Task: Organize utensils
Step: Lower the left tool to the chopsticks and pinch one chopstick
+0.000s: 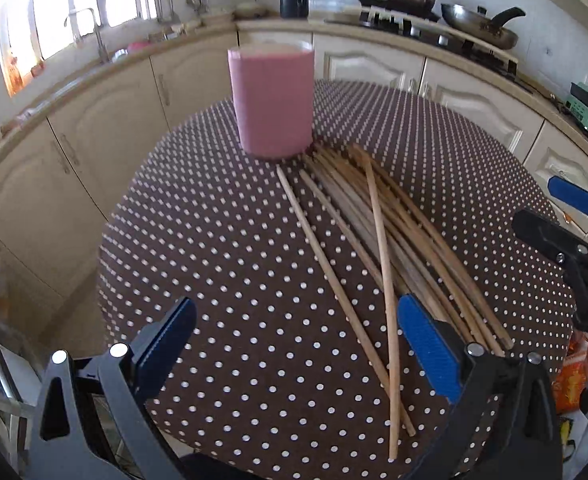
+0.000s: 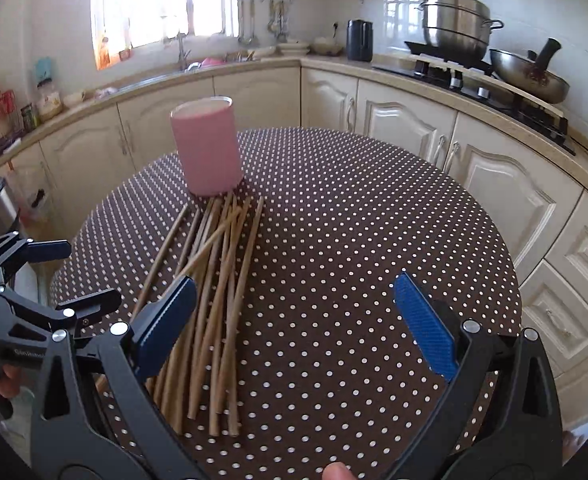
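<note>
A pile of several wooden chopsticks (image 1: pixel 390 240) lies on a round table with a brown polka-dot cloth (image 1: pixel 222 248); it also shows in the right wrist view (image 2: pixel 218 292). A pink cylindrical cup (image 1: pixel 272 100) stands upright just beyond the far tips of the pile, seen too in the right wrist view (image 2: pixel 208 146). My left gripper (image 1: pixel 294 344) is open and empty above the near table edge, left of the pile. My right gripper (image 2: pixel 294 320) is open and empty, right of the pile. Each gripper shows at the edge of the other's view.
Cream kitchen cabinets (image 2: pixel 406 120) curve around behind the table. A stove with a steel pot (image 2: pixel 456 26) and a wok (image 2: pixel 530 74) is at the back right. A sink and window are at the back left. A black kettle (image 2: pixel 360 40) stands on the counter.
</note>
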Demonstrator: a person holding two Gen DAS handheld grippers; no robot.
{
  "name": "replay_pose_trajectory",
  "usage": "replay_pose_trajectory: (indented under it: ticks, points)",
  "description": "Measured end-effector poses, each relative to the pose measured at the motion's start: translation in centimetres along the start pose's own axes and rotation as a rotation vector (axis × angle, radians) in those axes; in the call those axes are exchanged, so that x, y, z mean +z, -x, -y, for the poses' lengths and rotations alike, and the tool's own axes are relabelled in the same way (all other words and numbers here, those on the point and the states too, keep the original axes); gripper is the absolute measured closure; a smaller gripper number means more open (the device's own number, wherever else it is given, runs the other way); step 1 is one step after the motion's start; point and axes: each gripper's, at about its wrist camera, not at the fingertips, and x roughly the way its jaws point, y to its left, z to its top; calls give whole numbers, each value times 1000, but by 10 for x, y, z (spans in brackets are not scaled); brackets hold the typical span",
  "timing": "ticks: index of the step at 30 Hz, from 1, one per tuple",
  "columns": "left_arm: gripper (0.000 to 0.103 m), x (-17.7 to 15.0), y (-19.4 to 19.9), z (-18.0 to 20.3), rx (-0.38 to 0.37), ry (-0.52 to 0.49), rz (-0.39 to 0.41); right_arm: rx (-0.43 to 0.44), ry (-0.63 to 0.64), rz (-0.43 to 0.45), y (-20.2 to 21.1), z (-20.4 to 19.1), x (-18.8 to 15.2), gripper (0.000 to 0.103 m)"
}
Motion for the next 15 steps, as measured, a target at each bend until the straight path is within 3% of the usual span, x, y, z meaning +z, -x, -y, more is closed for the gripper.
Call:
replay_pose_trajectory:
  ticks: [4,8,10,12,15]
  points:
    - [4,7,-19,0,-15,15,-45,64,-1,-62,-15,5,3,17]
    - [6,22,-16,10,-76,3,-21,60,10,-91,-27,8,8,18]
    - [17,29,-18,21,-97,-38,-29,75,7,-103,-31,8,11,20]
    - [35,36,-29,30,-104,-65,-68,88,6,-120,-34,9,12,22]
    - [57,45,-48,32,-140,-40,-134,112,-4,-148,-39,12,15,26]
